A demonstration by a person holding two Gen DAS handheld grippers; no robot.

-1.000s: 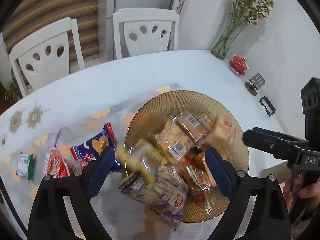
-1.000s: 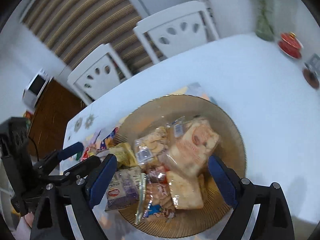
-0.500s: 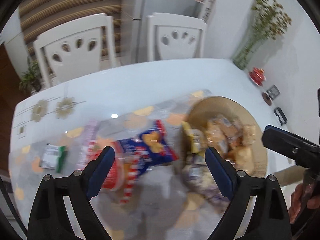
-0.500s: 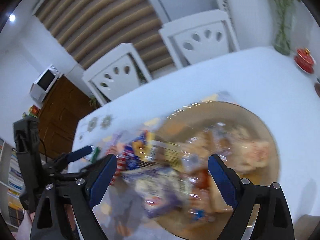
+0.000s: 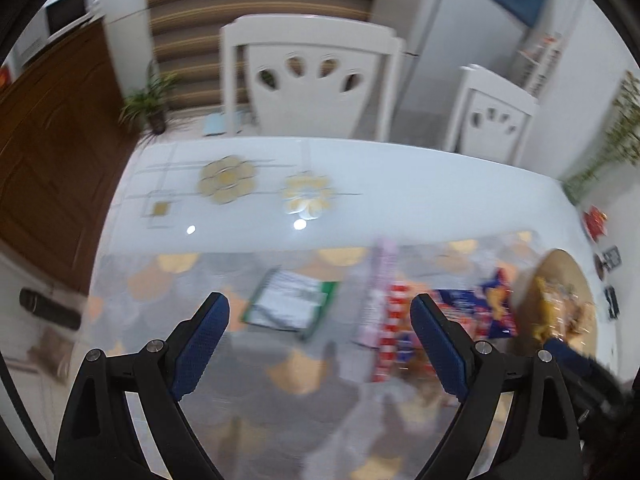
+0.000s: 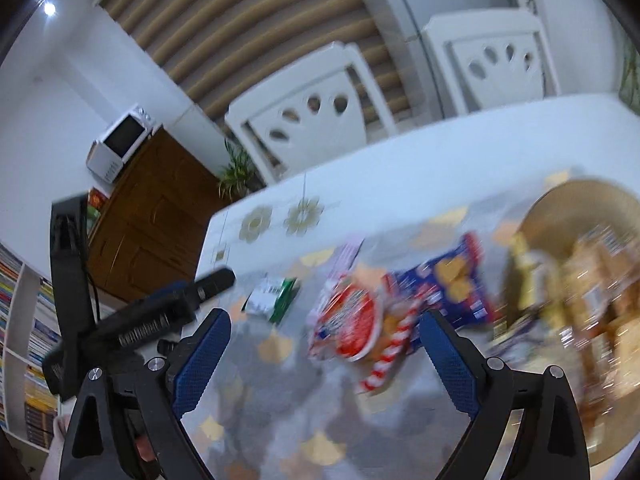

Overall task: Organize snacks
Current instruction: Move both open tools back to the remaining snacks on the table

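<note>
Loose snacks lie on a patterned mat: a green-and-white packet (image 5: 292,300) (image 6: 272,294), a pale pink packet (image 5: 380,272), a red-and-white striped bag (image 6: 352,328) (image 5: 394,320) and a blue cookie bag (image 6: 448,280) (image 5: 480,304). An amber glass bowl (image 5: 560,264) (image 6: 568,196) heaped with wrapped snacks sits at the right. My left gripper (image 5: 319,298) hangs open above the green packet, nothing between its fingers. My right gripper (image 6: 325,315) hovers over the red-and-white bag, its jaws opening and holding nothing. Both views are blurred.
The white table (image 5: 400,184) has two white chairs (image 5: 312,76) (image 5: 492,116) behind it. A green vase (image 5: 592,176) and a red lidded cup (image 5: 596,220) stand at the far right. A wooden cabinet (image 6: 152,216) carrying a microwave (image 6: 120,144) stands left of the table.
Both grippers have swept left from over the bowl to the loose packets on the mat. The bowl now sits at the right edge of each view.
</note>
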